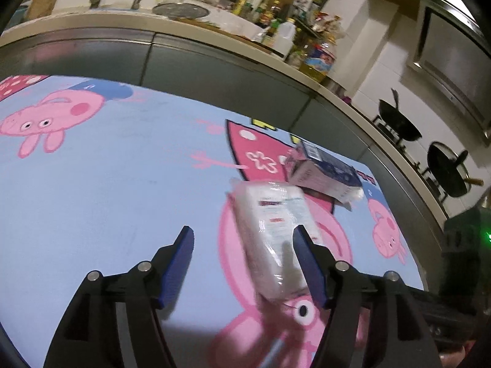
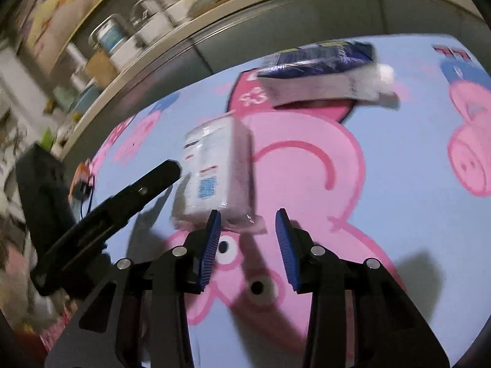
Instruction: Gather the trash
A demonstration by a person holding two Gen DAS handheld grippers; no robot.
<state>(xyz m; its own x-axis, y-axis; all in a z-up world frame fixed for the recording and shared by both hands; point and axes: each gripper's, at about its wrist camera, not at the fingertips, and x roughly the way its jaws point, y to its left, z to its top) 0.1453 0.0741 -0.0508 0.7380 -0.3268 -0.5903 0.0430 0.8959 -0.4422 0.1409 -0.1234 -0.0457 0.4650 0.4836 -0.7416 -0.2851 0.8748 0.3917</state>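
Both sets of jaws hang released, empty; motion blur smears the white packet and the blue carton.

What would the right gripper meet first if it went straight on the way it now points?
Probably the white plastic-wrapped pack, whose near end lies just ahead of the open right gripper, slightly toward its left finger. Depth is unclear; passing that, it would meet the cartoon-print table cover.

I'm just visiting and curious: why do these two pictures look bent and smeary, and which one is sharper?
Both views curve the counter edge, a fisheye effect. The left wrist view is sharper, though the white plastic-wrapped pack smears slightly. The right wrist view is blurrier: that pack, the blue-and-white carton and the shelves streak. Fingers cast dark shadows on the cartoon mat.
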